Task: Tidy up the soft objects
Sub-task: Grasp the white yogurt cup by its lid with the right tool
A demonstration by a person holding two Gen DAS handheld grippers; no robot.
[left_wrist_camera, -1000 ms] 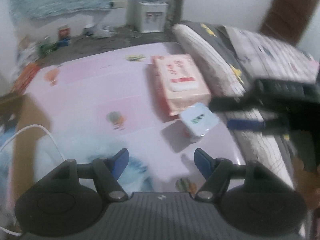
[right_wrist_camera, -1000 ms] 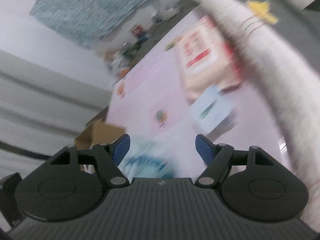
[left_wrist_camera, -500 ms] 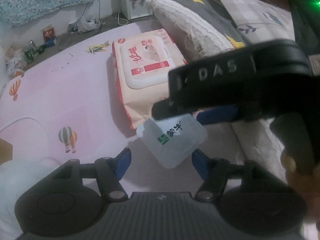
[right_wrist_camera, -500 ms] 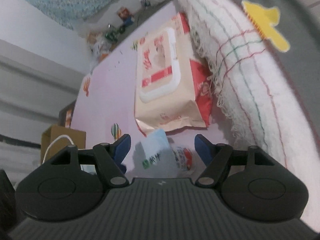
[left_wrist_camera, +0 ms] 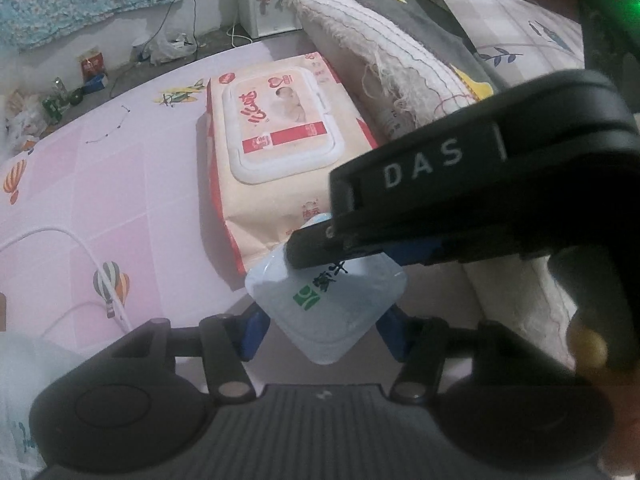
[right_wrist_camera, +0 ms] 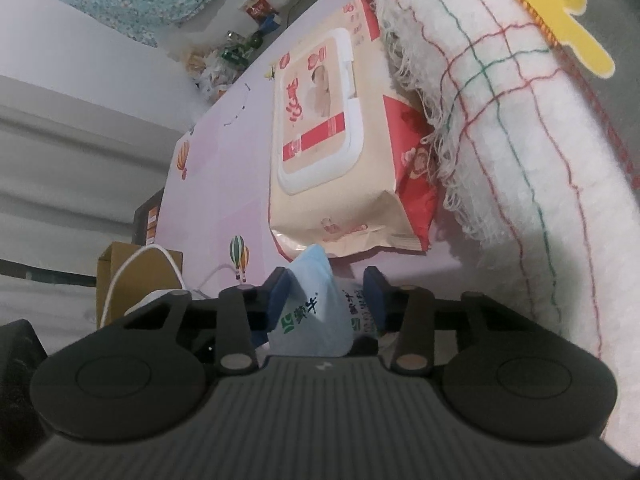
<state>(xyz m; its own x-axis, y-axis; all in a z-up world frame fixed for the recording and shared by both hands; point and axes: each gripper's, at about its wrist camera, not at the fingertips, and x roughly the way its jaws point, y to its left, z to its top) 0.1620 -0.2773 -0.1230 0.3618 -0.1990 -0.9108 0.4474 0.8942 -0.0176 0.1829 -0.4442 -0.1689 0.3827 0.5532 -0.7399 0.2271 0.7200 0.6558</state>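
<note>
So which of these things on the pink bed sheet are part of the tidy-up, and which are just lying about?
Job:
- small cup with pale blue foil lid, between both claws
- peach wet-wipes pack with white flip lid
- white fringed blanket

Lying about:
- white cable
- cardboard box
- white water dispenser

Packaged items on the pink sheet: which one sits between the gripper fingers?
The small pale-blue foil-lidded cup, green logo on its lid, sits between both grippers' fingers. The large beige wet-wipes pack lies flat beyond it, untouched.
</note>
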